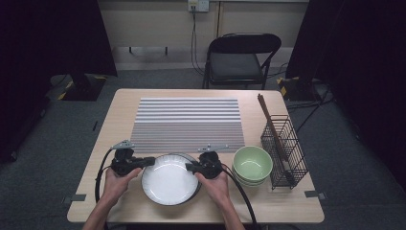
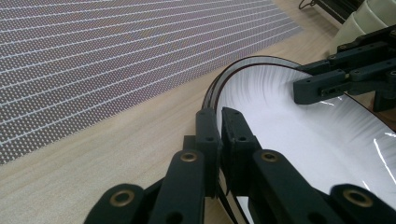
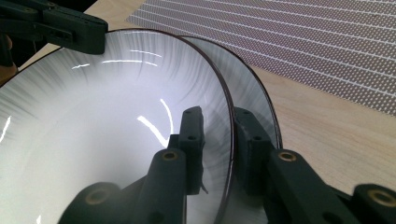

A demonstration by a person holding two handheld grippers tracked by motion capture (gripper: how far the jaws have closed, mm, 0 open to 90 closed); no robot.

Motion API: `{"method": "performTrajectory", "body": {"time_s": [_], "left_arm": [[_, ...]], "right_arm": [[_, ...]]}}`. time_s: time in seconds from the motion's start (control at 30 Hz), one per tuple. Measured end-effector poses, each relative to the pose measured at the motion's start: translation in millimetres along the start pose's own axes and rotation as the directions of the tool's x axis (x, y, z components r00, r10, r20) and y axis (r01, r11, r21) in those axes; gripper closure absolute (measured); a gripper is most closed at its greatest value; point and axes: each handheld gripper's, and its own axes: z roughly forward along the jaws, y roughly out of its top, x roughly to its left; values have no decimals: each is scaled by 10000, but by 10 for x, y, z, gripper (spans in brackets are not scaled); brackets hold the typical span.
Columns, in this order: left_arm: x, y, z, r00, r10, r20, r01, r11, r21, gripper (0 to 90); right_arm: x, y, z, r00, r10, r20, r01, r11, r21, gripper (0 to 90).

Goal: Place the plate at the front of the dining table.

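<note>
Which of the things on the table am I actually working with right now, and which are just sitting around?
In hand: top white plate of the plate stack, rim clamped by left gripper; right gripper straddles the same rim; second plate beneath.

Lying about: striped placemat, stacked green bowls, wire basket with chopsticks, folding chair.

Grey carpet floor (image 1: 57, 139), black folding chair (image 1: 239, 60) (empty), dark curtains (image 1: 48, 38)

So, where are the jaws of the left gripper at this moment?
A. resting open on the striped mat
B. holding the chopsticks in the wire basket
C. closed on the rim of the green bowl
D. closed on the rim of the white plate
D: in the left gripper view the left gripper has its two black jaws pressed together on the rim of the white plate.
</note>
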Motion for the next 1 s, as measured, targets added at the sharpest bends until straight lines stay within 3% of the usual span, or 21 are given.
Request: {"method": "performTrajectory", "body": {"time_s": [0.17, 0.23, 0.3, 0.33, 0.4, 0.47, 0.53, 0.87, 1.0], "left_arm": [[-9, -16, -10, 9999, -147, 56, 147, 9999, -50, 840], [-24, -34, -26, 10000, -20, -41, 20, 10000, 40, 786], [-37, -70, -54, 9995, -111, -284, 114, 9999, 115, 660], [-34, -95, -69, 9997, -245, -82, 245, 9997, 43, 650], [-43, -114, -87, 9992, -155, -374, 156, 9999, 32, 647], [-52, -115, -68, 9996, -241, -126, 241, 9997, 58, 691], [-72, -123, -28, 9999, -68, -115, 72, 9994, 341, 733], [-56, -51, 5, 9985, -325, -447, 315, 9993, -222, 827], [-35, -10, 38, 9982, -525, -285, 515, 9980, -365, 845]], "right_arm": [[-43, -5, -6, 9992, 317, -239, -320, 9994, -132, 799], [-55, -12, -6, 9989, 366, -300, -373, 9991, -203, 803], [-54, -13, -7, 9989, 376, -286, -383, 9990, -227, 803], [-55, -13, -8, 9989, 370, -285, -376, 9990, -224, 804], [-58, -15, -12, 9989, 367, -278, -375, 9990, -255, 808], [-69, -15, -6, 9982, 491, -336, -501, 9983, -313, 812], [-68, -15, -6, 9982, 495, -326, -505, 9982, -324, 812], [-92, 16, -22, 9960, 856, -242, -872, 9936, -725, 842], [-107, 54, -45, 9957, 923, 44, -914, 9907, -1009, 852]]}}
